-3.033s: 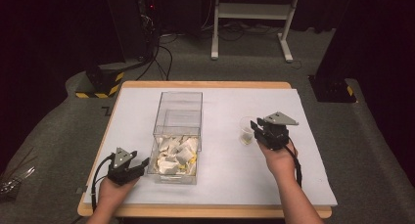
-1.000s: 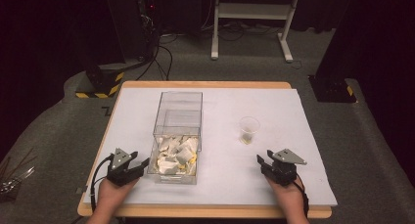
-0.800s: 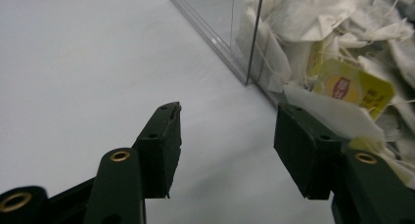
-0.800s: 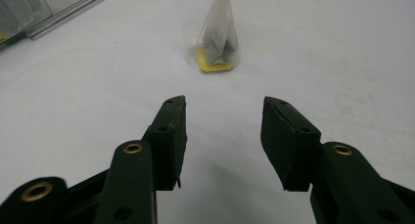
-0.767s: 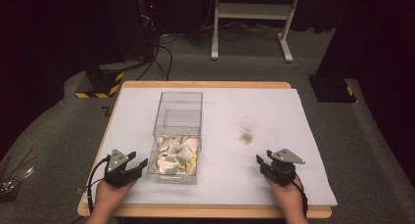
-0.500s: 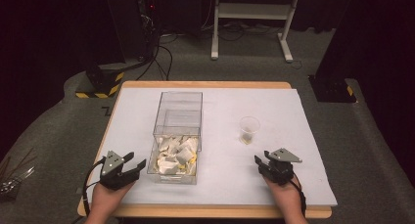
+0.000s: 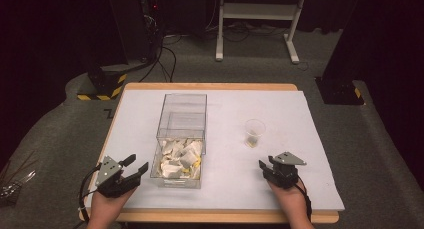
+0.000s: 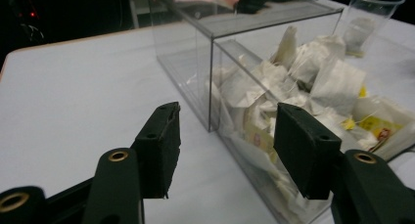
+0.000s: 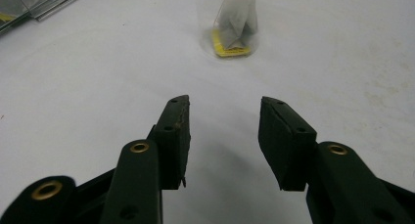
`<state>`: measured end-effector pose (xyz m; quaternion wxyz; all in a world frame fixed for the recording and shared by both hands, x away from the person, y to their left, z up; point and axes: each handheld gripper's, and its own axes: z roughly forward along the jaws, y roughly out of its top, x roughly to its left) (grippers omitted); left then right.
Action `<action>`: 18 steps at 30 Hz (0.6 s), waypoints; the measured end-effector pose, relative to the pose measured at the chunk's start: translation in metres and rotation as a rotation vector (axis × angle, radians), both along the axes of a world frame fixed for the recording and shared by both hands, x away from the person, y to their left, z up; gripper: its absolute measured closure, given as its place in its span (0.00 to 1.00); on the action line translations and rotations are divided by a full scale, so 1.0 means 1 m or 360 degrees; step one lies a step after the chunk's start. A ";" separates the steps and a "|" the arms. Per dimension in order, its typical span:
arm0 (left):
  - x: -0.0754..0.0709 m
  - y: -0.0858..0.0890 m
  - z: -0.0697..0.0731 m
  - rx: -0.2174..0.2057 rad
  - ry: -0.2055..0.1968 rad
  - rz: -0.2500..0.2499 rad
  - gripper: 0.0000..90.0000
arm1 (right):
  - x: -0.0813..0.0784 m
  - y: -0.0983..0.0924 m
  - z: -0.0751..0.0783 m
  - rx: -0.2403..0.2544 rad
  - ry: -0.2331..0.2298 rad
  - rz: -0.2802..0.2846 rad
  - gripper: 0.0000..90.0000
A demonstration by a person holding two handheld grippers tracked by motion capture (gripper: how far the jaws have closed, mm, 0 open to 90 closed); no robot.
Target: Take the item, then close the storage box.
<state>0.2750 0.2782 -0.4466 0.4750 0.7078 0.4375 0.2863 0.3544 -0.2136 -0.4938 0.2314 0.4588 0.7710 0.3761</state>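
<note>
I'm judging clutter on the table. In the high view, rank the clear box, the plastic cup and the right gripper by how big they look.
1. clear box
2. right gripper
3. plastic cup
The gripper sits nearer the camera, so its lead over the cup is unsure.

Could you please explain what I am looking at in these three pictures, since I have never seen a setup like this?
A person sits at a table covered with a white sheet and holds a hand-held two-jaw tool in each hand. The high view looks down from above: the left tool is beside a clear plastic box, and the right tool rests near the table's front edge. The other two pictures come from cameras riding on each tool, looking along its black jaws. The box's near part holds a pile of tea bags. A clear plastic cup stands apart, with one tea bag inside. Both tools are open and hold nothing.
</note>
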 end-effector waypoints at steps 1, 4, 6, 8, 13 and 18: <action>-0.002 -0.002 0.002 0.0007 -0.0014 -0.0004 0.47 | 0.000 0.000 0.000 0.0006 -0.0002 -0.0007 0.60; -0.006 -0.004 0.007 -0.0016 -0.0039 -0.0009 0.45 | 0.000 -0.002 0.001 0.0011 -0.0012 -0.0011 0.59; -0.008 -0.005 0.011 -0.0035 -0.0049 -0.0025 0.45 | 0.000 -0.002 0.001 0.0007 -0.0015 -0.0019 0.59; -0.010 -0.005 0.013 -0.0053 -0.0047 -0.0043 0.45 | 0.000 -0.003 0.001 0.0011 -0.0014 -0.0020 0.59; -0.013 -0.009 0.014 -0.0086 -0.0039 -0.0090 0.44 | 0.001 0.000 0.000 0.0013 -0.0007 -0.0026 0.58; -0.013 -0.013 0.013 -0.0089 -0.0019 -0.0121 0.44 | 0.003 0.002 -0.001 0.0011 -0.0003 -0.0035 0.58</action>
